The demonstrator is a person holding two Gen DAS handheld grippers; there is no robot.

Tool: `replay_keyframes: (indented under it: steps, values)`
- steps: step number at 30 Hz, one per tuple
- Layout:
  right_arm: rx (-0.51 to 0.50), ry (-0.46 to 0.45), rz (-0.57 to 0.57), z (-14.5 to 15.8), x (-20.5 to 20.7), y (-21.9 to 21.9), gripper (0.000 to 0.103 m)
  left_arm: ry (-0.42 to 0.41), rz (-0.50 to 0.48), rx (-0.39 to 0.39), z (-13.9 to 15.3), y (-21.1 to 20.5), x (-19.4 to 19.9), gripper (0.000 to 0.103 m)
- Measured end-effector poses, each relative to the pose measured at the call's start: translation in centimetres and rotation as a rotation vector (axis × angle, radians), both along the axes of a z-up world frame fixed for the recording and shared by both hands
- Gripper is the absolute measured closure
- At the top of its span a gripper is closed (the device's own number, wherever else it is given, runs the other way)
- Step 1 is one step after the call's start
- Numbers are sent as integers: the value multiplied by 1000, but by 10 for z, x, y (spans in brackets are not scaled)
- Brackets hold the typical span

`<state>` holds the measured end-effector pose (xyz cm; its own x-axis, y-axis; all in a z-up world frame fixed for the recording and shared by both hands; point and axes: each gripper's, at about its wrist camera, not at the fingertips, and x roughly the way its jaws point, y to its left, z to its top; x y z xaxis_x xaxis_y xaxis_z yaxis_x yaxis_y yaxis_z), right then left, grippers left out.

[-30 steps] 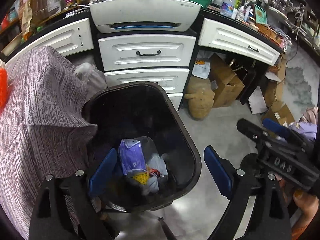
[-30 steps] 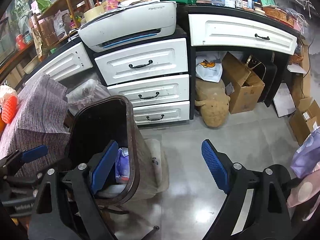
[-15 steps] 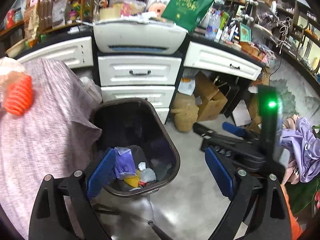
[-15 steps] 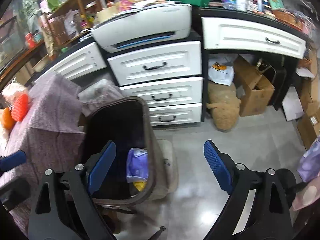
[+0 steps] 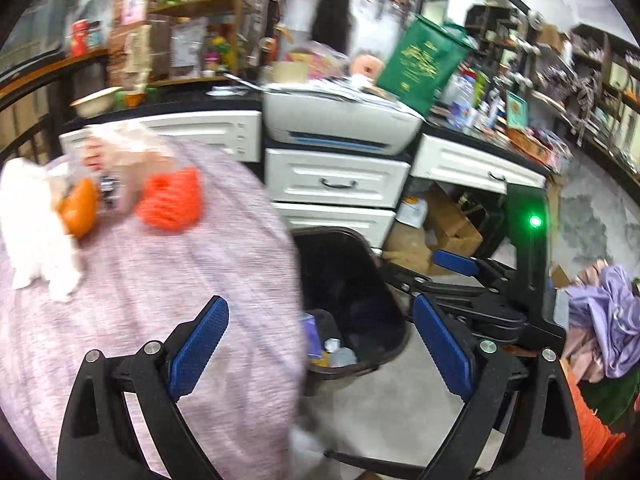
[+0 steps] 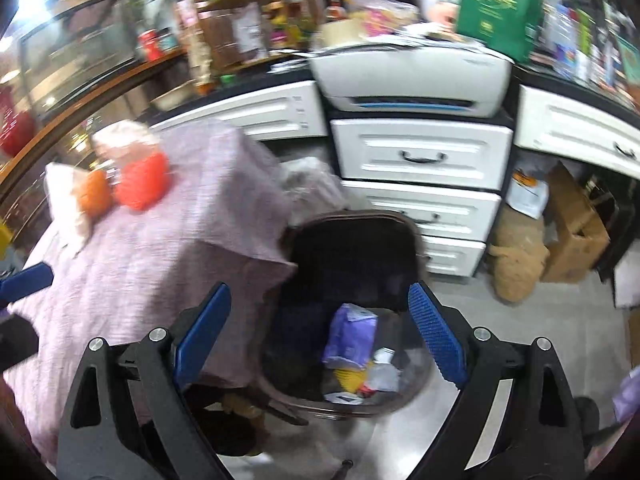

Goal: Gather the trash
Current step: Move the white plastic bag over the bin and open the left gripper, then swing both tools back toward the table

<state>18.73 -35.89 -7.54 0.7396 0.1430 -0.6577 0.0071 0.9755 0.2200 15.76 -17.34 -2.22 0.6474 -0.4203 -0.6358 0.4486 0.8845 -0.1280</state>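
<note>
A black trash bin (image 5: 352, 280) (image 6: 352, 256) stands on the floor beside a table with a pinkish cloth (image 5: 160, 300) (image 6: 160, 240). Inside the bin lie a purple wrapper (image 6: 352, 336), a yellow scrap and other trash. On the cloth lie an orange net (image 5: 170, 202) (image 6: 140, 180), an orange fruit (image 5: 78, 208) (image 6: 94, 196) and white plastic (image 5: 32, 232). My left gripper (image 5: 320, 352) is open and empty over the table edge. My right gripper (image 6: 320, 336) is open and empty above the bin; it also shows in the left wrist view (image 5: 464, 284).
White drawers (image 6: 420, 160) and a printer (image 6: 412, 76) stand behind the bin. Cardboard boxes (image 6: 572, 236) and a brown sack (image 6: 516, 264) lie under the counter at right. Lilac cloth (image 5: 612, 320) lies at far right. Cluttered shelves fill the back.
Both grippers have risen and swung left, away from the bin toward the table. The orange items on the cloth have come into fuller view. Both stay open.
</note>
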Motion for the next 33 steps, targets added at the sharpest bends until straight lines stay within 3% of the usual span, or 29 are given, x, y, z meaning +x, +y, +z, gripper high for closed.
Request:
replay_keyframes:
  steps: [6,19,27,33]
  values:
    - [26,-15,138,15,7,46,14,-39,130,28,6,56,-1,11]
    - [53,-14,360,35,18,122,14,-18,374,82,-1,178,3,11]
    - [62,-6,460,45,31,164,14,3,496,63,-2,239,10,11]
    - [44,-2,526,51,47,199,14,31,534,38,-4,266,23,11]
